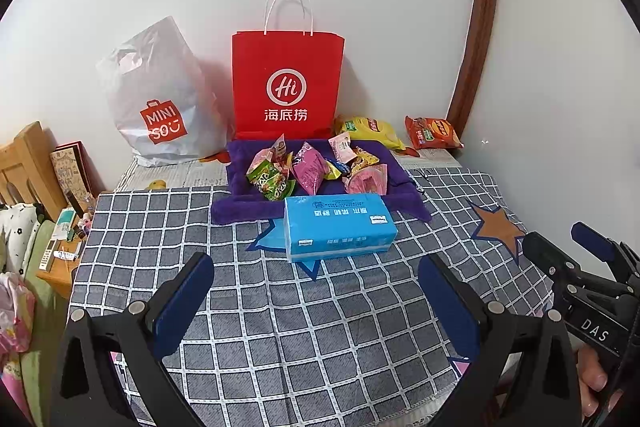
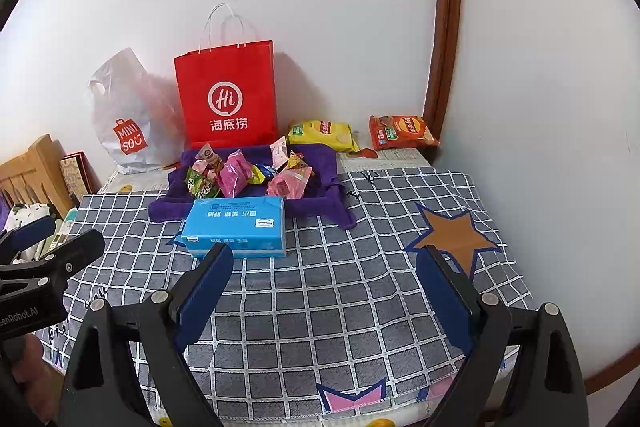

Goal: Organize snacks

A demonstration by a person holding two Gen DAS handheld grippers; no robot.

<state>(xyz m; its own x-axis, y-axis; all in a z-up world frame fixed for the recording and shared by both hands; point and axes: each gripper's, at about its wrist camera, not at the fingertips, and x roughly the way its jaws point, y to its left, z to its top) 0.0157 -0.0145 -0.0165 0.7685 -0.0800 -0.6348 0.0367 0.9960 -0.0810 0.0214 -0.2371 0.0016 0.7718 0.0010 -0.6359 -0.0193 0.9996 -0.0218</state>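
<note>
While both tongs hover above the checked cloth [image 1: 320, 327] that covers the desk, nothing lies between their blue pads. The left tongs [image 1: 316, 291] stand wide open, and so do the right tongs [image 2: 324, 287], each holding nothing.

Taking the purple tray [image 1: 240, 183] as the landmark: it sits toward the back of the desk, and the loose snacks [image 1: 316, 167] are heaped inside it, among them a green packet [image 1: 270, 179], a magenta packet [image 1: 310, 169] and a pale pink one [image 1: 368, 181]. Touching the tray's near edge lies a blue tissue pack [image 1: 338, 227], flat on the cloth, between the tray and the tongs. Directly behind the tray a red paper bag [image 1: 286, 87] stands upright against the wall. Left of that bag, behind the tray's left corner, slumps a grey plastic shopping bag [image 1: 160, 99]. Behind the tray's right corner lies a yellow chip bag [image 2: 324, 135], just beside the tray, and farther right, apart from it, an orange chip bag [image 2: 402, 131] near the wooden door frame [image 2: 440, 47].

At the right edge of the left wrist view, a hand [image 1: 596, 383] grips the other tool's handle.
</note>
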